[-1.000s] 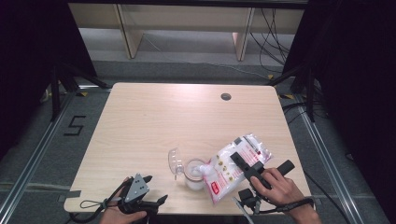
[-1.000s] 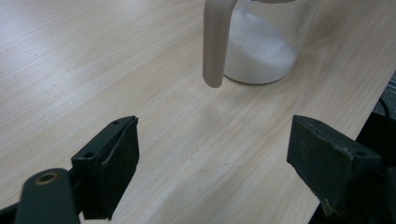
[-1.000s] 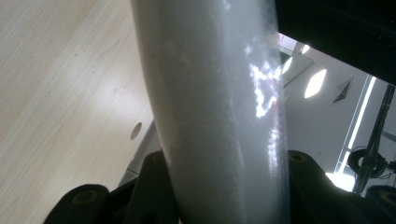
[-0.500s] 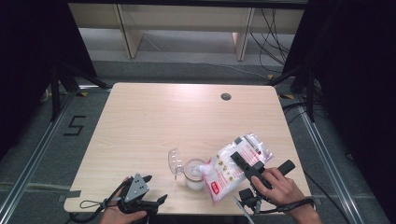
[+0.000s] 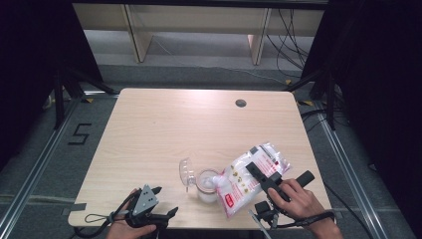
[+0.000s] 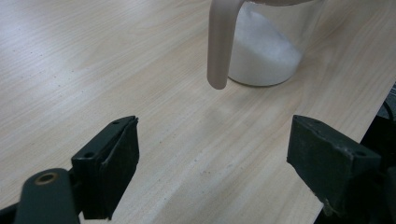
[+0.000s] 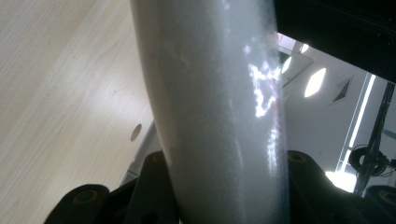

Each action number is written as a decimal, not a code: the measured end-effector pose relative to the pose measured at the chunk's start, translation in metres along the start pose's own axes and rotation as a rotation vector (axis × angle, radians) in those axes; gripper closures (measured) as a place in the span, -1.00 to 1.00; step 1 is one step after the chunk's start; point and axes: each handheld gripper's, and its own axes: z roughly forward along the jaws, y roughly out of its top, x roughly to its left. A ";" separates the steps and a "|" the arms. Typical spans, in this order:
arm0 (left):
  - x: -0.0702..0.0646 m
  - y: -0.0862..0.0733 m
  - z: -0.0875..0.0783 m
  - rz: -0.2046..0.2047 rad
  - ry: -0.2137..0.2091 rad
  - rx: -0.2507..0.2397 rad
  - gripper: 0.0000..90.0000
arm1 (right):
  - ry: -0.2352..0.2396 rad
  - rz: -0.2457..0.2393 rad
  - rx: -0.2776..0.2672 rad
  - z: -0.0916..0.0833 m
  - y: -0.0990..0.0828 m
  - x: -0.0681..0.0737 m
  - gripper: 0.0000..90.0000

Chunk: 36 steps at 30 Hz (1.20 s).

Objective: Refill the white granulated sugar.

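Resting at the table's near edge, the left gripper has its jaws spread wide with nothing between them. Just ahead of those jaws stands a clear jar partly filled with white powder, a pale handle hanging down its side and a clear lid beside it. Right of the jar, the right gripper is clamped on a bag of white powder, tilted with its lower end at the jar's mouth.

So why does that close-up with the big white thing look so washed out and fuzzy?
In the right gripper view the clear plastic bag of white powder sits too close to focus and catches bright glare; the left gripper view shows the glass jar fairly sharply.
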 end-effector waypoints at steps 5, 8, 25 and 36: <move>0.000 0.000 0.000 0.000 0.000 0.000 -0.63 | 0.014 0.014 0.006 0.000 0.002 0.001 0.56; 0.000 0.000 0.000 0.000 0.001 0.000 -0.63 | 0.012 0.029 0.006 0.000 0.002 0.001 0.56; 0.001 0.000 0.000 0.008 0.008 0.003 -0.63 | 0.012 0.046 -0.003 0.000 0.001 0.001 0.56; 0.001 0.000 -0.001 0.012 0.017 0.008 -0.63 | 0.001 0.058 -0.004 -0.001 0.000 0.001 0.57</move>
